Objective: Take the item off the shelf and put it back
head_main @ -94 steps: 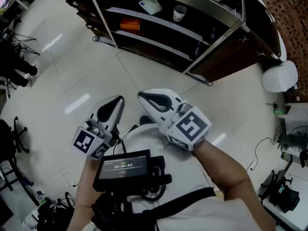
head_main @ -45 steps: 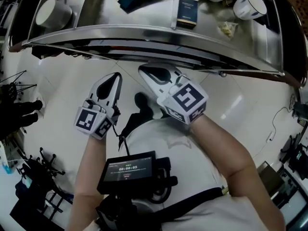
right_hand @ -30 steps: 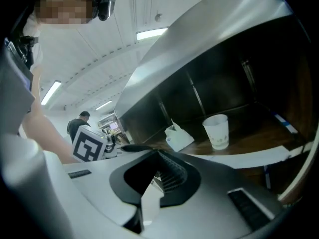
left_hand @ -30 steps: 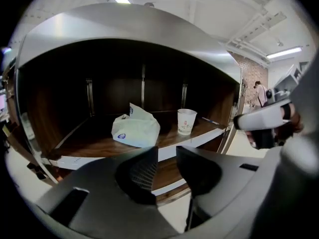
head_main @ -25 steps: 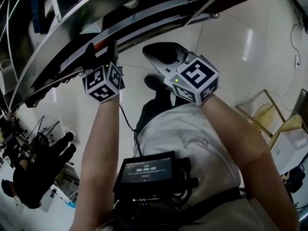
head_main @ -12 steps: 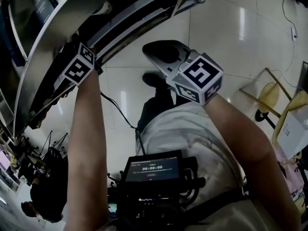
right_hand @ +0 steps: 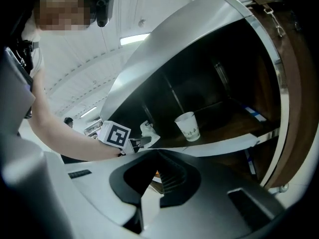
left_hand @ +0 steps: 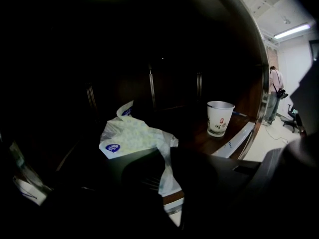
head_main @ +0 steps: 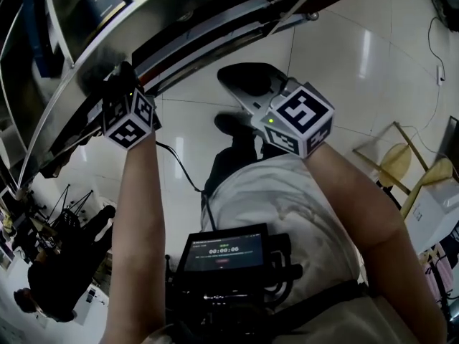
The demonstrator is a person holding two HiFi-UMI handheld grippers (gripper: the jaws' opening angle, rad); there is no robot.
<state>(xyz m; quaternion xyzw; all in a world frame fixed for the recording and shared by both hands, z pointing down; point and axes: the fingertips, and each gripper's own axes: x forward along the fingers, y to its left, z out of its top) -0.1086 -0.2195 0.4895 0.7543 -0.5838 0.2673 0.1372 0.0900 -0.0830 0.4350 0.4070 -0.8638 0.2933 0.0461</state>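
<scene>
The left gripper (left_hand: 167,183) has just been closing its jaws, which now pinch the trailing corner of the white packet (left_hand: 132,136). The packet's body lies at eleven o'clock on the dark shelf (left_hand: 194,133), with a paper cup (left_hand: 220,117) well apart at two o'clock. The right gripper (right_hand: 158,158) hangs outside, jaws together on nothing. This looks like the take-off grasp. Next, the limp packet needs lifting and drawing out clear of the shelf's lip.
</scene>
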